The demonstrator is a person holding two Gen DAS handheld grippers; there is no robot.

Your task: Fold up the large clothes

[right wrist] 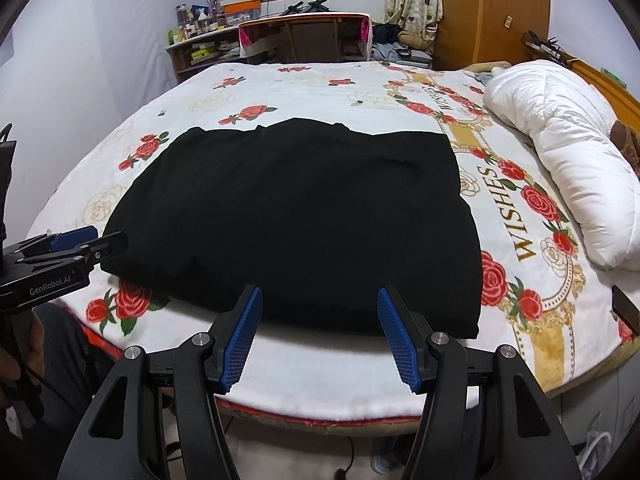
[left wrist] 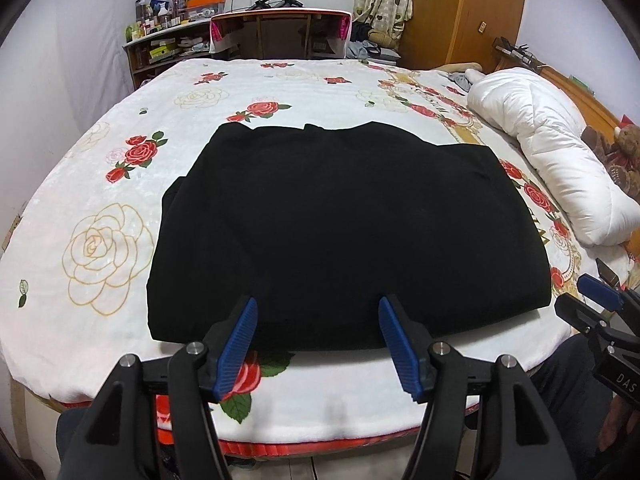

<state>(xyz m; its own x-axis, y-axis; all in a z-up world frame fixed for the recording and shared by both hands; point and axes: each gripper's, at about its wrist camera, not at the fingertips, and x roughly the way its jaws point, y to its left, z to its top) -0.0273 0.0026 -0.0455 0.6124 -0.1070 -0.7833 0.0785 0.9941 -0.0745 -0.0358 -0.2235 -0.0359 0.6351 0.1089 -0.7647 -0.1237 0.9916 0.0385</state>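
Observation:
A black garment (left wrist: 340, 220) (right wrist: 300, 208) lies folded into a broad rectangle on the floral bedspread (left wrist: 100, 200) (right wrist: 520, 208), close to the bed's near edge. My left gripper (left wrist: 318, 302) hovers open over the garment's near hem, with nothing between its blue pads (left wrist: 240, 340). My right gripper (right wrist: 319, 291) stands open in the same way above the hem further right, its blue pads (right wrist: 398, 340) holding nothing. In each wrist view the other gripper shows at the side: the right gripper (left wrist: 600, 284) and the left gripper (right wrist: 80, 240).
A rolled white duvet (left wrist: 552, 152) (right wrist: 568, 152) lies along the right side of the bed. A desk (left wrist: 280, 28) and a cluttered shelf (left wrist: 160, 44) stand beyond the far edge, with a wooden wardrobe (left wrist: 460, 12) at the back right. A person's legs show below the near bed edge.

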